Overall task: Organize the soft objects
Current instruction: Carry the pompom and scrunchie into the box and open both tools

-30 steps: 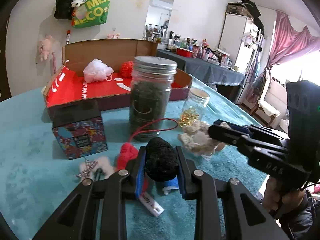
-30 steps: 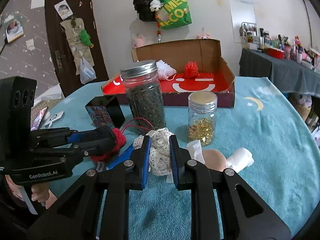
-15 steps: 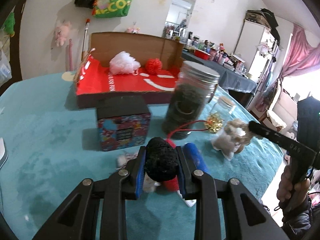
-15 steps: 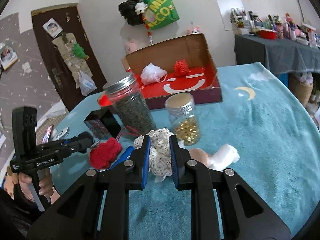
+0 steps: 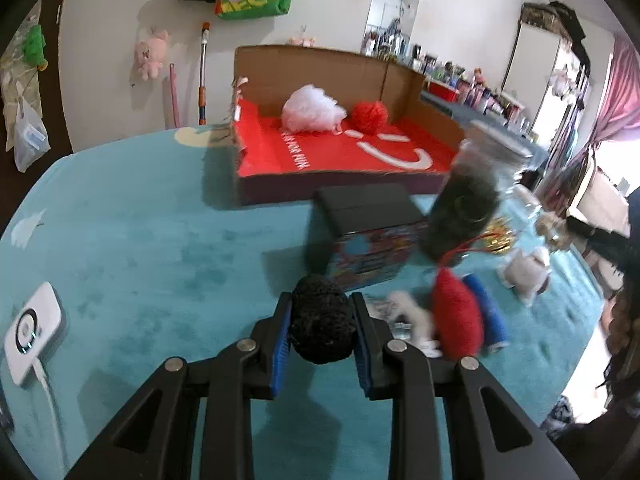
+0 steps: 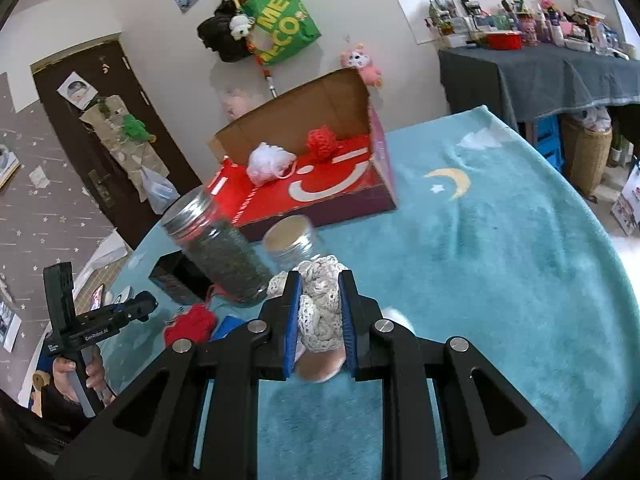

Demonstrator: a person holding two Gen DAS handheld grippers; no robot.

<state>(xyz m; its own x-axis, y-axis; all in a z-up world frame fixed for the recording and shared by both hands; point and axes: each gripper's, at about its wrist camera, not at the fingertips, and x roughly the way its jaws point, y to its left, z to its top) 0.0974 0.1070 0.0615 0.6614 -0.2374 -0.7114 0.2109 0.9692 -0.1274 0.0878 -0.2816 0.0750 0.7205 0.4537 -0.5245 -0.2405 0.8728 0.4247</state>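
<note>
My left gripper point(image 5: 321, 311) is shut on a black fuzzy ball point(image 5: 322, 320), held above the teal table cover. My right gripper point(image 6: 319, 286) is shut on a cream crocheted piece point(image 6: 320, 312). At the back stands an open cardboard box with a red floor point(image 5: 336, 152), point(image 6: 320, 184); a white pouf point(image 5: 312, 110) and a red yarn ball point(image 5: 369, 117) lie in it. On the cloth to the right of my left gripper lie a red knitted piece point(image 5: 456, 320), a blue roll point(image 5: 486, 316) and small white soft items point(image 5: 524, 272). The left gripper also shows at far left in the right wrist view.
A tall jar of dark contents point(image 5: 464, 216), point(image 6: 224, 256), a small jar of gold bits point(image 6: 290, 242) and a patterned black-lidded box point(image 5: 368, 236) stand between the grippers and the cardboard box. A white device with a cable point(image 5: 32, 328) lies at left. A person's hand point(image 6: 76, 376) holds the left gripper's handle.
Both grippers have swung left across the table while keeping their grips. The jars and patterned box have slid rightward in the left view; the right view has rolled and the box looks tilted.
</note>
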